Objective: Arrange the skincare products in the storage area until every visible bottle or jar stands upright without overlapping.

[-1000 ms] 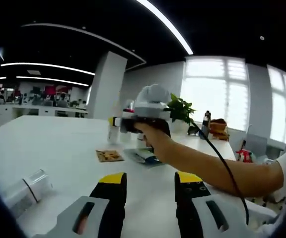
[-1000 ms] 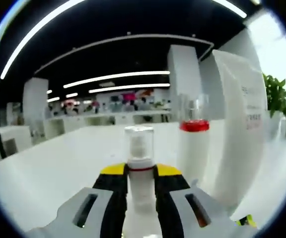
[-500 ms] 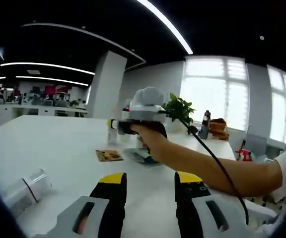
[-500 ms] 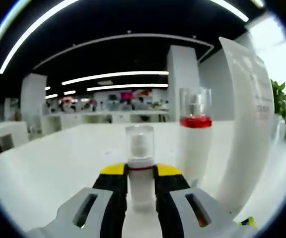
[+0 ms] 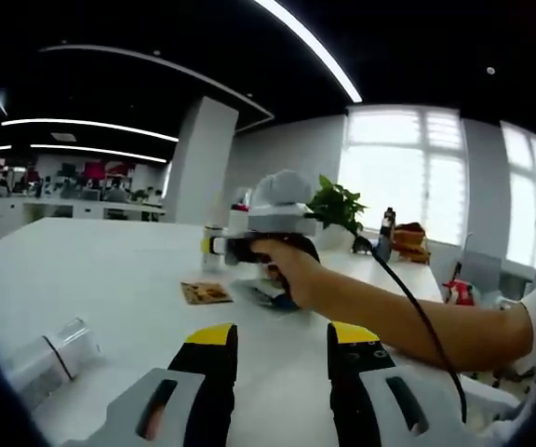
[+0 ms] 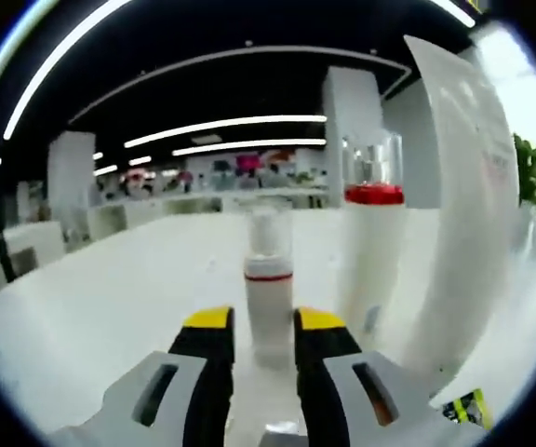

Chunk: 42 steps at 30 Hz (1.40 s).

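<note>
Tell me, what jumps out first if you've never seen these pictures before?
In the right gripper view, a small white bottle with a red band stands upright just past the tips of the yellow-tipped right gripper, beside a taller red-collared bottle and a curved white sheet. In the left gripper view, a person's arm stretches across the white table, while a clear-capped bottle lies on its side at lower left.

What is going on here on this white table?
A person works with two handheld grippers on a white table. The right gripper has its jaws apart around a small upright bottle with a red band, which stands beside a taller red-collared bottle. The left gripper is open and holds nothing. A clear-capped bottle lies on its side to its left, not yet stood up. In the left gripper view, the person's hand holds the right gripper over the table.
</note>
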Available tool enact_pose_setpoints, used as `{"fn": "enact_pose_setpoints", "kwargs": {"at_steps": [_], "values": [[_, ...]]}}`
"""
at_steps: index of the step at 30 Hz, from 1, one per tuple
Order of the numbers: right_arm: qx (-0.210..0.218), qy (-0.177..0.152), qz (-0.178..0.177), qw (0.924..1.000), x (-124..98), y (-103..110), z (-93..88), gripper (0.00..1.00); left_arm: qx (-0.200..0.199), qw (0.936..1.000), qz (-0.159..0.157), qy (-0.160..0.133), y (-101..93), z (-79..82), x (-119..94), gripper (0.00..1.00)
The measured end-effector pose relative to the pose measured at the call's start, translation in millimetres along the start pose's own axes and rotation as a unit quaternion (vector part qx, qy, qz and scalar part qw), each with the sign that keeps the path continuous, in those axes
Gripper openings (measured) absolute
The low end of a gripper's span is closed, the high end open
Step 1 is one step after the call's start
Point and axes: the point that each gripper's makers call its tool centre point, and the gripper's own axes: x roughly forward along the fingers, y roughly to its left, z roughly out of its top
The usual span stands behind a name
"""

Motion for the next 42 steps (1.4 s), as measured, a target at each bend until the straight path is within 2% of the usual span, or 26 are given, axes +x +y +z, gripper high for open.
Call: {"fn": "enact_pose_setpoints", "kwargs": {"at_steps": [2, 17, 20, 23, 27, 29, 31, 32, 33, 34, 35, 36, 38, 40, 42], "values": [[0.008, -0.001, -0.002, 1.0, 0, -4, -0.3, 0.17, 0.0, 1.0, 0.0, 0.0, 0.2, 0.1, 0, 0.39], [-0.03, -0.011, -0.018, 0.9993, 10, 1, 2.2, 0.18, -0.001, 1.0, 0.002, 0.0, 1.9, 0.2, 1, 0.39], [-0.024, -0.011, -0.008, 0.9996, 5, 4, 6.4, 0.27, -0.001, 1.0, 0.003, 0.0, 2.6, 0.3, 1, 0.39], [-0.014, -0.011, 0.0, 0.9998, -4, 6, 11.1, 0.27, -0.002, 1.0, 0.003, -0.001, 3.0, 0.8, 1, 0.39], [0.045, -0.005, 0.03, 0.9985, -30, 12, 15.4, 0.29, -0.002, 1.0, 0.001, -0.003, 1.7, 0.9, 0, 0.39], [0.033, -0.015, 0.028, 0.999, -46, 10, 24.1, 0.24, -0.004, 1.0, 0.001, -0.005, 2.1, 1.8, 0, 0.39], [0.026, -0.036, 0.034, 0.9984, -59, 11, 38.1, 0.07, -0.007, 0.9999, -0.001, -0.007, 2.4, 2.9, 0, 0.39], [0.028, -0.051, 0.052, 0.997, -72, 17, 48.2, 0.0, -0.011, 0.9999, -0.008, -0.01, 0.5, 4.3, 1, 0.39], [0.043, -0.061, 0.063, 0.9953, -82, 20, 51.9, 0.0, -0.012, 0.9998, -0.012, -0.013, -0.9, 5.4, 1, 0.39], [0.013, -0.071, 0.088, 0.9935, -92, 28, 56.4, 0.0, -0.014, 0.9997, -0.016, -0.015, -1.9, 6.1, 1, 0.39], [0.002, -0.066, 0.097, 0.9931, -98, 30, 55.8, 0.0, -0.015, 0.9996, -0.018, -0.015, -2.6, 6.6, 1, 0.39], [-0.005, -0.057, 0.099, 0.9934, -102, 28, 54.5, 0.0, -0.015, 0.9996, -0.019, -0.017, -3.0, 7.1, 1, 0.39], [-0.058, -0.034, 0.1, 0.9927, -109, 18, 49.9, 0.0, -0.016, 0.9995, -0.019, -0.019, -2.8, 7.7, 0, 0.39], [-0.09, -0.02, 0.088, 0.9918, -114, -1, 45.0, 0.0, -0.013, 0.9996, -0.017, -0.02, -2.3, 8.0, -1, 0.39], [-0.108, 0.023, 0.075, 0.991, -117, -27, 28.2, 0.0, -0.01, 0.9996, -0.013, -0.023, -1.0, 9.4, -1, 0.39]]}}
